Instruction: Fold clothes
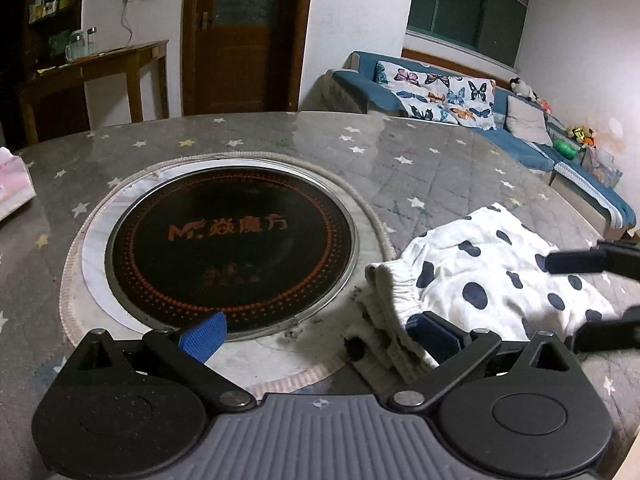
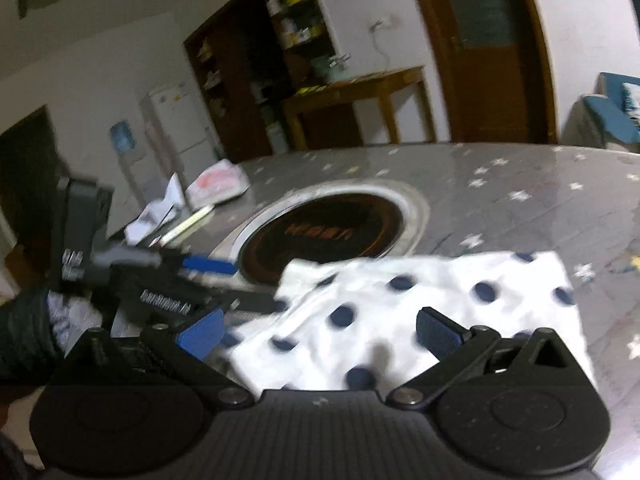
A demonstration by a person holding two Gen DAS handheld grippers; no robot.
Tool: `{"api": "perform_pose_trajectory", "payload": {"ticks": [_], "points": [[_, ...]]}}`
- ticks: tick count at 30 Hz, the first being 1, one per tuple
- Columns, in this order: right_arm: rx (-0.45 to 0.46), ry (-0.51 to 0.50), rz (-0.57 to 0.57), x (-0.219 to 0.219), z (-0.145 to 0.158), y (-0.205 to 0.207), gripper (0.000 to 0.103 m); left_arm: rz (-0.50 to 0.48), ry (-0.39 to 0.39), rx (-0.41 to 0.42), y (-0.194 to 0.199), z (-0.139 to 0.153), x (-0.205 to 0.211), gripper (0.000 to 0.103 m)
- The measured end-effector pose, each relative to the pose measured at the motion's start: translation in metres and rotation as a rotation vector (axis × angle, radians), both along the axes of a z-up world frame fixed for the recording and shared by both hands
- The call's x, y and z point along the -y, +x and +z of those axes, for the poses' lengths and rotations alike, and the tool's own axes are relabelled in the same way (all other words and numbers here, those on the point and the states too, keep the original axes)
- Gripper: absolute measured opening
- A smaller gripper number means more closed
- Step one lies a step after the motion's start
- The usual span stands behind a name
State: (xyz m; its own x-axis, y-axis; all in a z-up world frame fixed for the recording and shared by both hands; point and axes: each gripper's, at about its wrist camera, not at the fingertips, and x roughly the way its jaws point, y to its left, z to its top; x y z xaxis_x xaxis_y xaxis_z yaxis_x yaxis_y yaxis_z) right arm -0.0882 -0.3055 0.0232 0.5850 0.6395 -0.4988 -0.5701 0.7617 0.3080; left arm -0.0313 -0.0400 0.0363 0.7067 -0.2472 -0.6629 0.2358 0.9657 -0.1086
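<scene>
The polka-dot garment (image 1: 492, 280), white cloth scattered with dark navy dots, lies folded on the table (image 1: 360, 152) just to the right of the round black cooktop (image 1: 232, 248) set into the tabletop. In the left wrist view the left gripper (image 1: 320, 332) sits low over the table with its jaws spread wide: the left blue pad overlaps the near rim of the cooktop, while the right blue pad lies at the garment's gathered, elasticated edge (image 1: 384, 304), whose layered hem looks ribbed and a little grey. Nothing is caught between these pads. The right gripper (image 1: 592, 296) enters that view from the right edge, its black fingers apart over the far side of the garment. In the right wrist view, which is motion-blurred, the right gripper (image 2: 320, 332) also stands open with the soft, slightly rumpled fabric (image 2: 400, 312) filling the space between and beyond its ribbed blue pads; whether they touch it cannot be told. The left gripper (image 2: 208, 268) shows at the left, beside the garment's edge, held by a dark-sleeved arm (image 2: 24, 336). The table's cover is grey, quilted and star-printed under a glossy sheet, and the cooktop has a metal ring and orange dotted markings.
</scene>
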Motion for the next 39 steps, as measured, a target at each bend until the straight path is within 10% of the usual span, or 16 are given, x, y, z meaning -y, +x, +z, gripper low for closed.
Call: {"api": "perform_pose_trajectory", "payload": {"ticks": [18, 39], "points": [[-0.037, -0.325, -0.305, -0.027, -0.043, 0.079, 0.103, -0.040, -0.015, -0.014, 0.005, -0.007, 0.000, 0.103], [-0.070, -0.344, -0.332, -0.033, -0.054, 0.082, 0.103, -0.136, -0.127, -0.058, 0.018, -0.019, -0.011, 0.103]]}}
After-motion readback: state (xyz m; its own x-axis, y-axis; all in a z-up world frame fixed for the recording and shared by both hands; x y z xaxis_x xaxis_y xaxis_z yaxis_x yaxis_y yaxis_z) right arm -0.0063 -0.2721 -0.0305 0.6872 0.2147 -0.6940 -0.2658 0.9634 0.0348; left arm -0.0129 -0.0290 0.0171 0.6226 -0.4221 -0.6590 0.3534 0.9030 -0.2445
